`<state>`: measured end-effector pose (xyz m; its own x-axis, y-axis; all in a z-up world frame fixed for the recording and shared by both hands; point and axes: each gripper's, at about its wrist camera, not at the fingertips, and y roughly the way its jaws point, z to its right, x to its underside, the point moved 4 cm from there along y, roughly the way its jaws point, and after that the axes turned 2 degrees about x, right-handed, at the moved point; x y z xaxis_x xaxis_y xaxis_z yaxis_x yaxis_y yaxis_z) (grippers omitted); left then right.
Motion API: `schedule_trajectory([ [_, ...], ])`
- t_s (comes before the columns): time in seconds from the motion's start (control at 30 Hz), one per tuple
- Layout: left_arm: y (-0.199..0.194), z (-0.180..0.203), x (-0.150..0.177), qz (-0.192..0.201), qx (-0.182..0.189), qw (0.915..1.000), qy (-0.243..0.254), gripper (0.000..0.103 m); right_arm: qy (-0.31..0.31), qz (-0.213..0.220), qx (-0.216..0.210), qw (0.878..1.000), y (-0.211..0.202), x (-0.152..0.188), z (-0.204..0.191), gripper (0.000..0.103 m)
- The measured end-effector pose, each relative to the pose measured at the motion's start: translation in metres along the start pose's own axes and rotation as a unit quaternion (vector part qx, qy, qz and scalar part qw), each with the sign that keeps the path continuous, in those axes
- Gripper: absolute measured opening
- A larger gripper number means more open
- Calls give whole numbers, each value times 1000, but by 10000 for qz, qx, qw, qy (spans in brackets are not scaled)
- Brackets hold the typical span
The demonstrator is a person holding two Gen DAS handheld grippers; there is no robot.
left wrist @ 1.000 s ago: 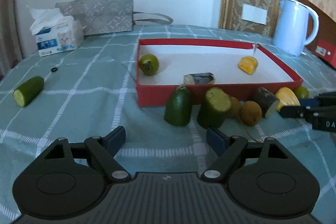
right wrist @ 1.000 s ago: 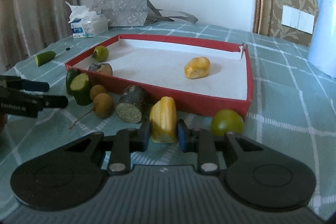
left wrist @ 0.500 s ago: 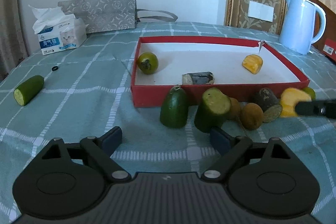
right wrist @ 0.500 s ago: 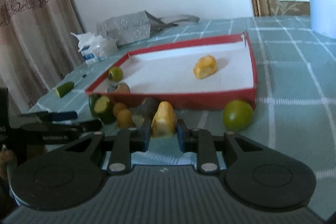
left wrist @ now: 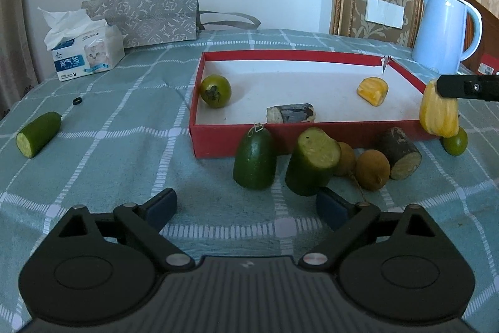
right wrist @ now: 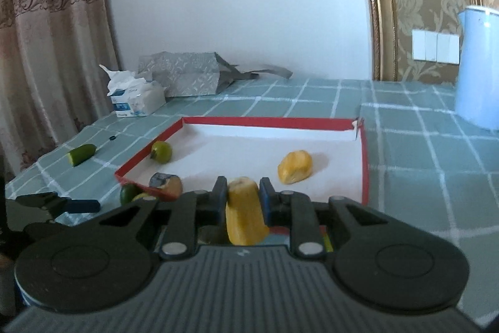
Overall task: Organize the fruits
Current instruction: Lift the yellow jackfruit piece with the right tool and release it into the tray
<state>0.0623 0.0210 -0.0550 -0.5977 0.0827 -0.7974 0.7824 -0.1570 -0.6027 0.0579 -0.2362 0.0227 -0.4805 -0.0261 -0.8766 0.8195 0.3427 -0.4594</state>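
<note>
My right gripper [right wrist: 243, 192] is shut on a yellow fruit piece [right wrist: 244, 214] and holds it in the air at the front right corner of the red box [left wrist: 312, 139]; the same yellow piece [left wrist: 438, 114] shows at the right in the left wrist view. The box holds a green round fruit [left wrist: 215, 91], another yellow piece [left wrist: 372, 89] and a dark cane stub [left wrist: 291, 113]. My left gripper [left wrist: 246, 202] hovers low over the cloth with its jaws opening and nothing between them. Just beyond it stand two green cut pieces [left wrist: 254, 158] [left wrist: 312, 161], brown round fruits [left wrist: 372, 169] and a cane stub [left wrist: 399, 152].
A lone green piece [left wrist: 37, 133] lies far left, near a small black ring [left wrist: 77, 100]. A tissue pack [left wrist: 87, 55] and a grey paper bag [left wrist: 149, 16] sit at the back. A blue kettle [left wrist: 446, 30] stands back right. A green round fruit [left wrist: 455, 141] rests by the box's corner.
My right gripper has risen with the yellow piece, off the cloth and up level with the box's rim. The left jaws have spread wider; the left hand has stayed in place.
</note>
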Motion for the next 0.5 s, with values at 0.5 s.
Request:
schedule_trajectory([
  [0.5, 1, 1, 0, -2, 29, 10000, -7, 99, -317, -304, 393, 9983, 92, -28, -10, 21],
])
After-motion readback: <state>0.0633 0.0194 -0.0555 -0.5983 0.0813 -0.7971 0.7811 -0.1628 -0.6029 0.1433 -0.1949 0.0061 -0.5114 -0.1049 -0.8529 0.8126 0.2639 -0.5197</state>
